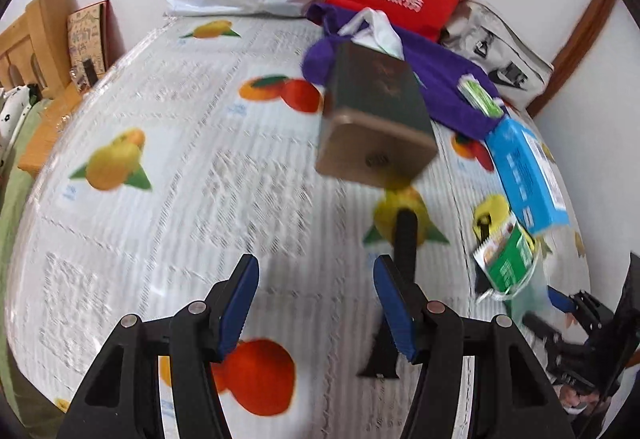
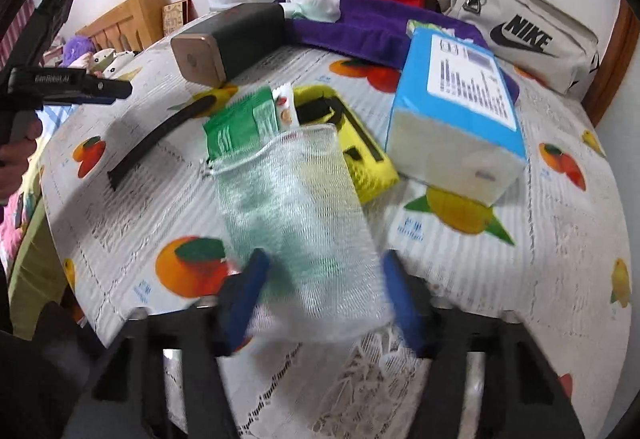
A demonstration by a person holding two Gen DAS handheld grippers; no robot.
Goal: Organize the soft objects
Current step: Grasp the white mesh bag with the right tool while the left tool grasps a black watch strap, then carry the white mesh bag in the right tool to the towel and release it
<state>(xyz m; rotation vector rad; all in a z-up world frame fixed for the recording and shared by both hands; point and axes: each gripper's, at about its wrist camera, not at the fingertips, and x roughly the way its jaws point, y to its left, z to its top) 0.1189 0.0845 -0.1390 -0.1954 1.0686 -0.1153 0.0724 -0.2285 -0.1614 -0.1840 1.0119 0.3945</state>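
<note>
The right tool (image 2: 324, 299) has its fingers apart around the base of a mesh pouch (image 2: 296, 215), seemingly gripping it; the pouch lies on the counter (image 2: 520, 279) with green packets (image 2: 240, 123) protruding from its mouth. The left tool (image 1: 316, 303) hovers spread and empty above the counter, near a dark box (image 1: 372, 107). Judged progress is early: packets are only partly bagged, while a blue pack (image 2: 456, 107), yellow pouch (image 2: 360, 143), purple cloth (image 2: 372, 23) and Nike bag (image 2: 516, 23) remain scattered.
</note>
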